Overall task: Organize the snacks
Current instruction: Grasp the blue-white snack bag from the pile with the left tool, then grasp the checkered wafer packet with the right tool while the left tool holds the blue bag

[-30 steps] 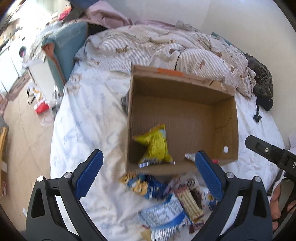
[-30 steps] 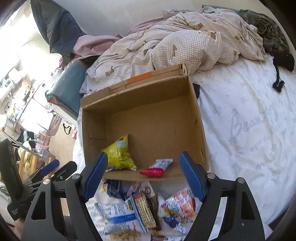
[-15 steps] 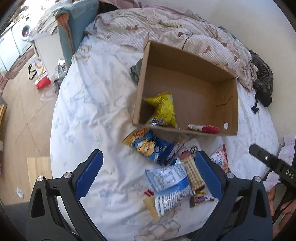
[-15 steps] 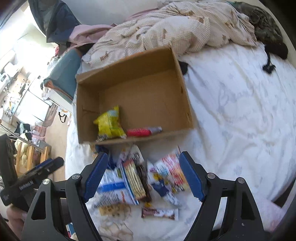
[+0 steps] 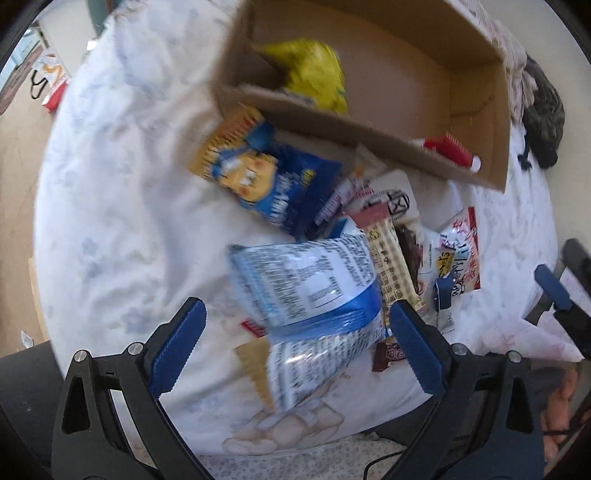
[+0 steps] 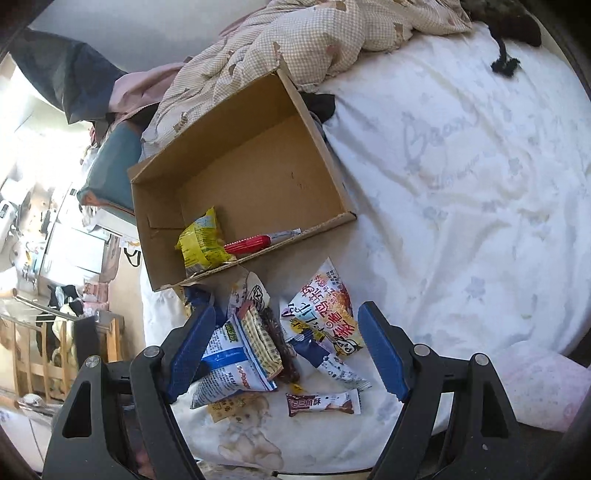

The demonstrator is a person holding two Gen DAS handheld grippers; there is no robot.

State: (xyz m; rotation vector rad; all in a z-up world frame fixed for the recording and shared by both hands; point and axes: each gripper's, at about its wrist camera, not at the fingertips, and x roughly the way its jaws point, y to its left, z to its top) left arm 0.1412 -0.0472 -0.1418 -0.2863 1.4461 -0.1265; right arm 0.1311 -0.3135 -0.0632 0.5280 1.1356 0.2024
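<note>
An open cardboard box [image 5: 476, 110] [image 6: 258, 173] lies on the white bed sheet. It holds a yellow bag [image 5: 317, 74] [image 6: 201, 240] and a red-wrapped stick [image 5: 450, 147] [image 6: 251, 243]. In front of it lie several loose snacks. Among them are a blue-and-white bag [image 5: 303, 288] [image 6: 236, 365], a blue-and-orange bag [image 5: 258, 173], a checked beige bar [image 5: 391, 266] [image 6: 262, 339], a white-and-red packet [image 5: 461, 258] [image 6: 325, 314] and a brown chocolate bar [image 6: 323, 402]. My left gripper [image 5: 295, 350] is open, low over the blue-and-white bag. My right gripper [image 6: 286, 350] hangs open over the pile, holding nothing.
A crumpled checked quilt [image 6: 314, 48] and dark clothing [image 6: 517, 18] lie behind the box. The bed's edge drops to a wooden floor [image 5: 18, 147] on the left. Bare sheet [image 6: 461, 184] spreads to the right of the box.
Both grippers tilted down and came nearer the snack pile, the left one dropping most. The box slid toward the top of both views. Jaws kept their width.
</note>
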